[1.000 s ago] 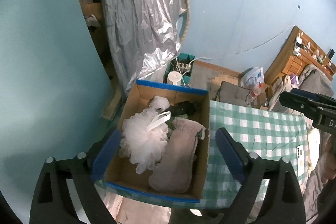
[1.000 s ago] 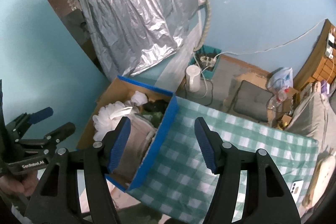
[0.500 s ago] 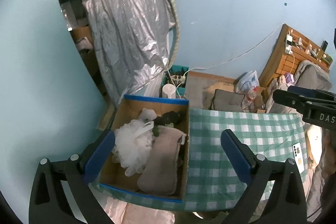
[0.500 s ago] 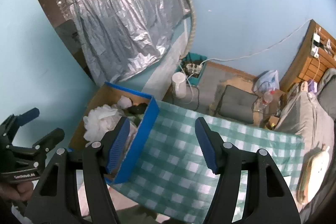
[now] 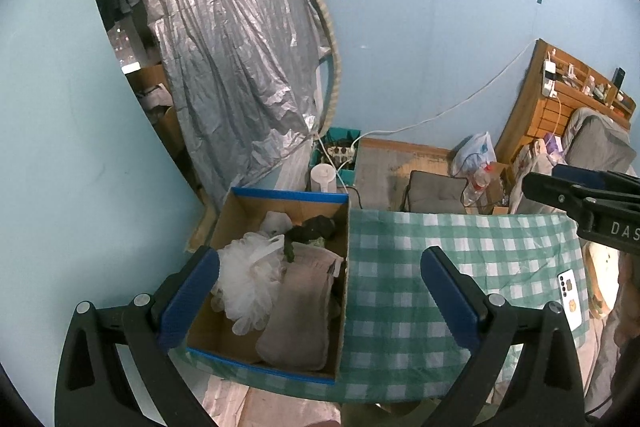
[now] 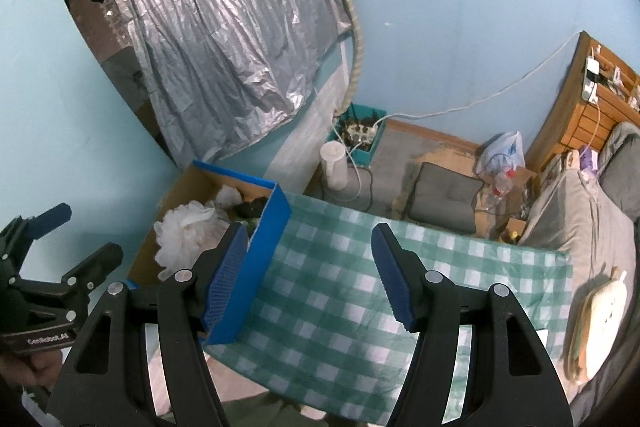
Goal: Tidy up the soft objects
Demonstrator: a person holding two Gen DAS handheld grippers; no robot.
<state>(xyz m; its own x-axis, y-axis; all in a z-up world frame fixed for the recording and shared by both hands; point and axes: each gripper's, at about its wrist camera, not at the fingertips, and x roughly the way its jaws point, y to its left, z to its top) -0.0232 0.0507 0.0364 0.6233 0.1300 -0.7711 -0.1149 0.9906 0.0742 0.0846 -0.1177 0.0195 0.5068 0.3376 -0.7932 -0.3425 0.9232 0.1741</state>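
Note:
A cardboard box (image 5: 240, 211) with blue-taped edges sits at the left end of a table under a green checked cloth (image 5: 440, 251). Inside lie a white mesh bath pouf (image 5: 248, 275), a beige folded cloth (image 5: 300, 311), a dark green soft item (image 5: 312, 229) and a small white lump (image 5: 276, 221). My left gripper (image 5: 316, 291) hangs wide open above the box's right wall, empty. My right gripper (image 6: 308, 267) is open and empty above the cloth beside the box (image 6: 256, 267); the pouf (image 6: 184, 235) shows there too.
A phone (image 5: 570, 295) lies at the table's right end near a cream object (image 6: 600, 311). Beyond the table on the floor stand a white jug (image 5: 324, 177), a teal bin with a power strip (image 5: 340, 151), a grey cushion (image 5: 436, 191) and a bed (image 6: 580, 223).
Both grippers have drawn back and up from the table, so the box and cloth look smaller. The left gripper's jaws have spread a little wider.

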